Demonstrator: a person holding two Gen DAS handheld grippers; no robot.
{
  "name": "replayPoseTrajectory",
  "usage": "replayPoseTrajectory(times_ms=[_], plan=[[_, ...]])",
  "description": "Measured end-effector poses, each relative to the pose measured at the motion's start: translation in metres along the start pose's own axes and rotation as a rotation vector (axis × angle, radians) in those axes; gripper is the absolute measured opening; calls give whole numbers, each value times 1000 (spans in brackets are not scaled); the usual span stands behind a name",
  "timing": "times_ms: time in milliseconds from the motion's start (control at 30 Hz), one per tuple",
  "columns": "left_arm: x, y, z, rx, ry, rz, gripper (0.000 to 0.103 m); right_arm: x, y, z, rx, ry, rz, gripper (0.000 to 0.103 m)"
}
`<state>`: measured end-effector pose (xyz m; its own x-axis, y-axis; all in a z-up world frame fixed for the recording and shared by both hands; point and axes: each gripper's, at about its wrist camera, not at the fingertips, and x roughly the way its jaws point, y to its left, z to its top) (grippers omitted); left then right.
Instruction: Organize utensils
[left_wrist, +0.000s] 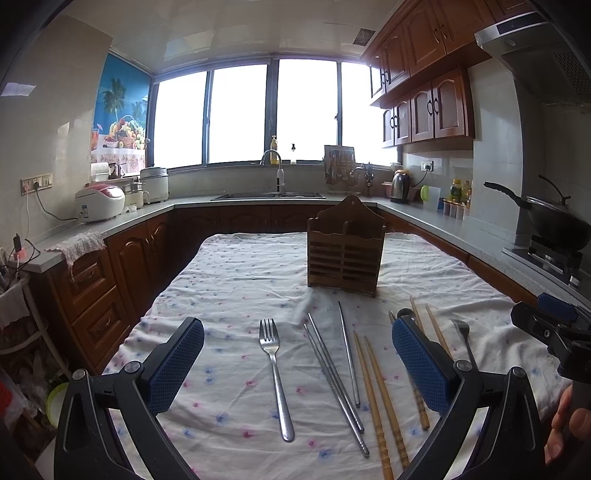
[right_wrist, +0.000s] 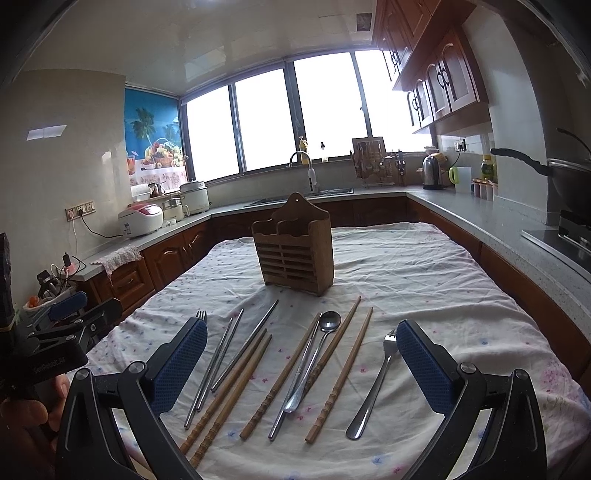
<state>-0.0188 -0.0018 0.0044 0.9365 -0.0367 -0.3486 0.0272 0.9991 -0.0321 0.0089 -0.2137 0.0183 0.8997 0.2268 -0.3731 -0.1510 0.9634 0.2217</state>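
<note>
Fingers on your left gripper (left_wrist: 297, 367) stand wide apart and hold nothing; your right gripper (right_wrist: 301, 367) is spread just as wide and equally empty. In the left view a large fork (left_wrist: 275, 373) lies between the pads, with steel chopsticks (left_wrist: 334, 380) at about 2 o'clock from it and bamboo chopsticks (left_wrist: 380, 398) beyond. In the right view a spoon (right_wrist: 314, 360) lies touching, perhaps across, a bamboo stick, and a small fork (right_wrist: 373, 391) sits at 3 o'clock near the right pad. The wooden holder (right_wrist: 295, 251) stands upright at 12 o'clock, well apart. Closing on the spoon probably drags its neighbour too; thin steel sticks likely roll or slip on the wrinkled cloth (right_wrist: 424, 280), and a hard nudge could tip the light holder.
</note>
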Motion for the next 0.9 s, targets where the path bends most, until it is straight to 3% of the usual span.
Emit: replayPoseTrajectory(times_ms=[267, 567, 667, 833, 900], plan=[[16, 6, 8, -26, 46, -17, 102, 15, -5, 9, 9, 18, -4, 103], [66, 22, 29, -74, 175, -48, 101, 51, -28, 16, 90, 101, 5, 101], [92, 24, 39, -82, 239, -64, 91, 66, -36, 18, 109, 138, -8, 92], [134, 15, 52, -75, 330, -106, 75, 98, -52, 19, 154, 228, -12, 67], [150, 11, 56, -62, 360, -122, 72, 112, -58, 19, 171, 268, -18, 63]])
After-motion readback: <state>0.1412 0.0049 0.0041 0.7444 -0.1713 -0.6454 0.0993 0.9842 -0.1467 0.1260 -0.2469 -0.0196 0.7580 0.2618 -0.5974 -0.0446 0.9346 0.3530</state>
